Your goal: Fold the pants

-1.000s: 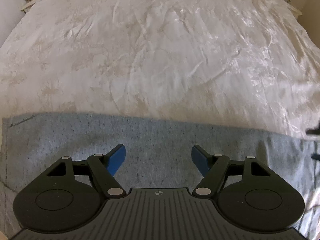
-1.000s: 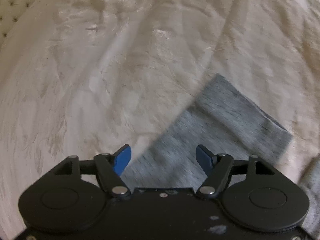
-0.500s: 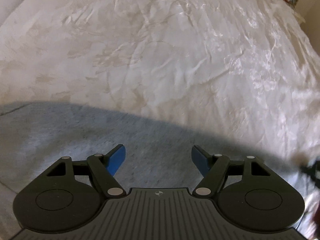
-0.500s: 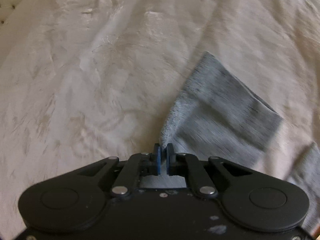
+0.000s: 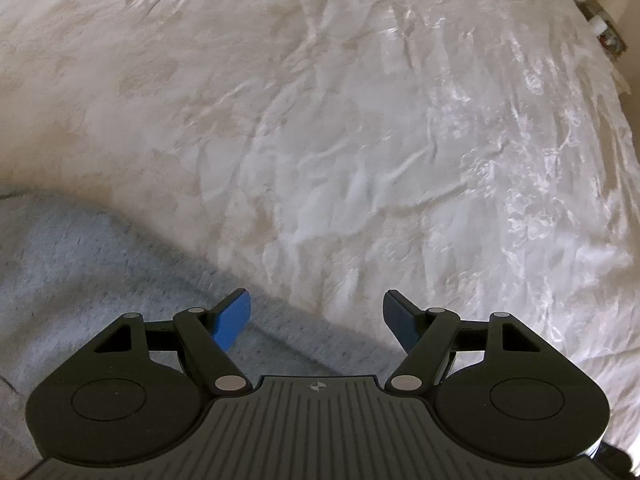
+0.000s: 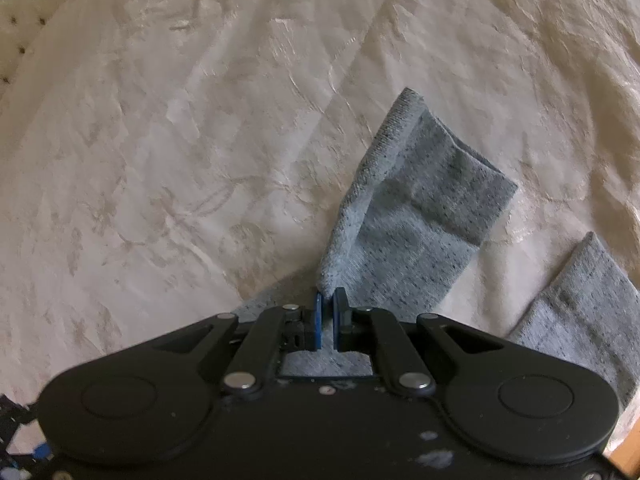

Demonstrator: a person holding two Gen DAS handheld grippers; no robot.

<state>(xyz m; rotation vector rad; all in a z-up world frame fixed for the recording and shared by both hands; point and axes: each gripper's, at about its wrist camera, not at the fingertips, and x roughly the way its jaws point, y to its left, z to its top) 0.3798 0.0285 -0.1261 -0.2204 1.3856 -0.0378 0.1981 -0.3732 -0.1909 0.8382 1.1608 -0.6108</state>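
Grey knit pants (image 5: 80, 272) lie on a cream bedspread (image 5: 320, 120). In the left wrist view their edge runs diagonally under my left gripper (image 5: 316, 316), which hangs open above the fabric with nothing between its blue pads (image 5: 234, 316). In the right wrist view my right gripper (image 6: 330, 304) is shut on the edge of one pant leg (image 6: 416, 208), which rises from the pads as a lifted fold with its cuff end up. The other pant leg (image 6: 580, 312) lies flat to the right.
The wrinkled bedspread (image 6: 180, 160) fills most of both views. A tufted headboard (image 6: 24, 8) shows at the top left of the right wrist view. A shelf with small items (image 5: 604, 28) stands beyond the bed's top right corner.
My right gripper closed on the pant leg's edge and pulled it along, so the leg now stands folded and a second leg shows. My left gripper moved and rolled; the pants' edge slid lower left.
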